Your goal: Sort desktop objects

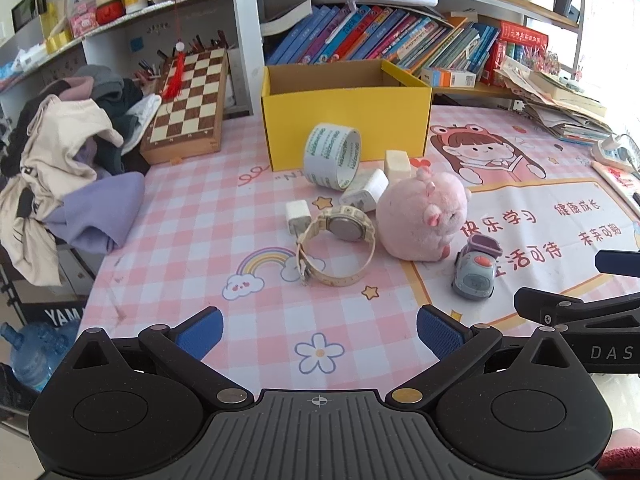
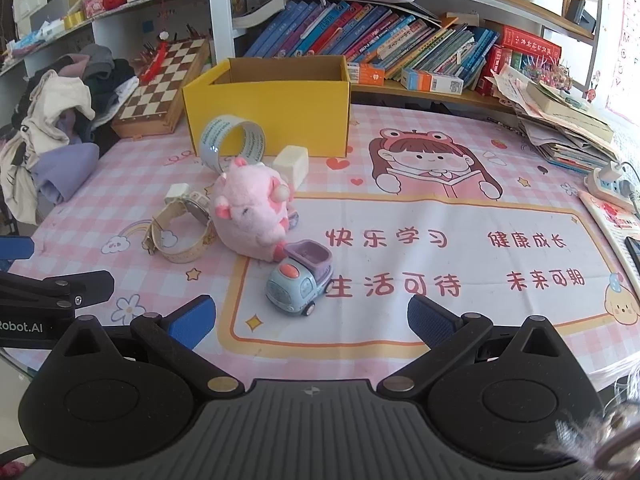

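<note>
An open yellow box (image 1: 346, 120) (image 2: 266, 108) stands at the back of the pink mat. In front of it lie a tape roll (image 1: 332, 156) (image 2: 234, 140), a cream block (image 1: 397, 166) (image 2: 292, 164), two white chargers (image 1: 365, 191) (image 1: 298, 216), a beige wristwatch (image 1: 340, 246) (image 2: 180, 232), a pink plush pig (image 1: 422, 216) (image 2: 250, 216) and a small toy truck (image 1: 476, 268) (image 2: 300, 278). My left gripper (image 1: 320, 332) is open and empty, near the front edge, short of the watch. My right gripper (image 2: 310, 322) is open and empty, just short of the toy truck.
A pile of clothes (image 1: 68, 160) lies at the left table edge beside a chessboard box (image 1: 188, 108). Bookshelves (image 1: 380, 36) stand behind the box. Stacked papers (image 2: 560, 124) and a power strip (image 2: 610, 184) sit at the right.
</note>
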Tool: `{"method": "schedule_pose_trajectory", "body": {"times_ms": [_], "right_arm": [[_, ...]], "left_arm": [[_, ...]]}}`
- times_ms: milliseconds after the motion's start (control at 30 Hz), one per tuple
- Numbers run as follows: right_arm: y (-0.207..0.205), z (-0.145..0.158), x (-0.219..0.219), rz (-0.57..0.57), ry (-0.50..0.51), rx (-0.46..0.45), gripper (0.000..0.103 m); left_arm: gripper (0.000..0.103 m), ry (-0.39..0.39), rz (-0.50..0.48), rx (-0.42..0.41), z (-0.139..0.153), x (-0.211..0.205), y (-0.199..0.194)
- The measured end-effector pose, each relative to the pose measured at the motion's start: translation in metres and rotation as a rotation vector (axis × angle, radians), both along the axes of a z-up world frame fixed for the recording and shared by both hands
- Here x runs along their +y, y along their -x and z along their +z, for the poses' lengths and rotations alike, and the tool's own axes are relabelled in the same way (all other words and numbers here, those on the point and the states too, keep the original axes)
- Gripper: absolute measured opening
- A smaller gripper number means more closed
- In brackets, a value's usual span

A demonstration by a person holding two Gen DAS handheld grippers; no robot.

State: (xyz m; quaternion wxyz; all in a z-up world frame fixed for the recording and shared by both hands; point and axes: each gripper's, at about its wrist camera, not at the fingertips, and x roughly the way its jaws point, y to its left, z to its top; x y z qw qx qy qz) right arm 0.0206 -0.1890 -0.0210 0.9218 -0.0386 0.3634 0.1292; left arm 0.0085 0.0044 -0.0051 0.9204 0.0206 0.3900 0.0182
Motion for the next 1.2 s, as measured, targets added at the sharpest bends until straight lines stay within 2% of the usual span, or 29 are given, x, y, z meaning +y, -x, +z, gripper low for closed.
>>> {"method": "schedule_pose_trajectory", "body": {"times_ms": [1200], "right_arm": [[0.0073,0.0048,0.0001,0.008,0.011,-0.017,0.103]], "left_arm": [[0.103,0.013,-0.008,-0.009,0.0007,0.001,0.0056]]}}
